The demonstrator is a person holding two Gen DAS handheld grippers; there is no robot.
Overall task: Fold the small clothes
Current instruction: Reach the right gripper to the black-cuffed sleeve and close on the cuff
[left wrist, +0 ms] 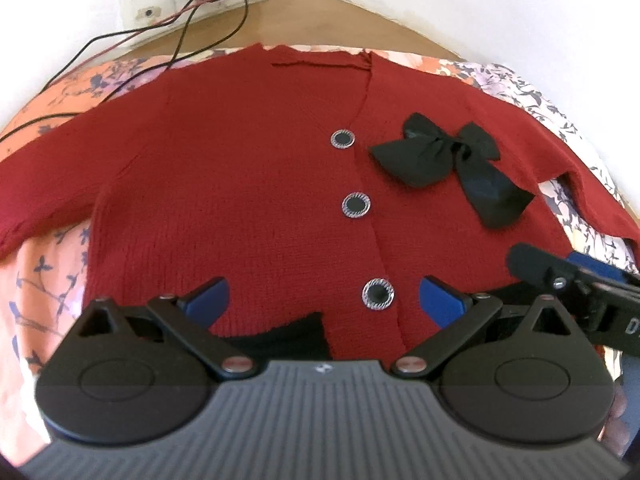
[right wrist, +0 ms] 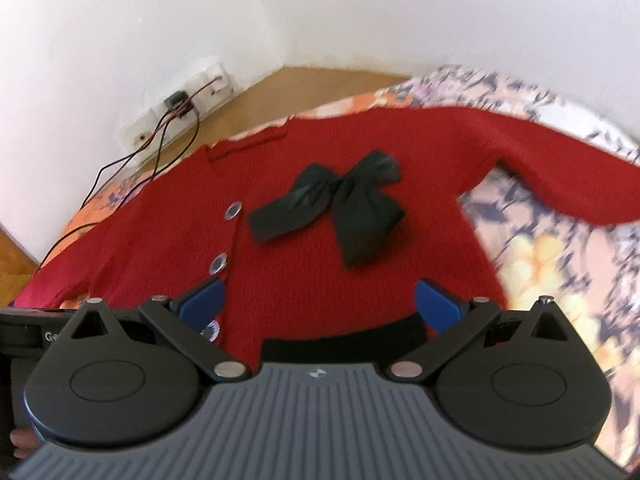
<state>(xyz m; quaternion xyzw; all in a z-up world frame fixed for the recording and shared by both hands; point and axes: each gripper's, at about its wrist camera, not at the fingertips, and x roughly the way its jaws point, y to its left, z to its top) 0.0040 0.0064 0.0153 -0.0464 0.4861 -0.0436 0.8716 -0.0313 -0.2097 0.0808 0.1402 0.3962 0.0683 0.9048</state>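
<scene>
Legible marks are few, all on the gripper hardware

Left wrist view: the right gripper (left wrist: 576, 280) enters at the right edge; its black body carries a white character reading "D", cut off by the frame edge, remainder not visible

Left wrist view: small white emblem at the top centre of the grey ribbed housing (left wrist: 320, 368) of the left gripper (left wrist: 326, 296); too small to read

Right wrist view: black side of the left gripper (right wrist: 24, 334) at the left edge shows white letters "Gve", partly hidden behind the nearer linkage; reading uncertain

Right wrist view: small round emblem on the grey ribbed housing (right wrist: 316, 373); no readable text
</scene>
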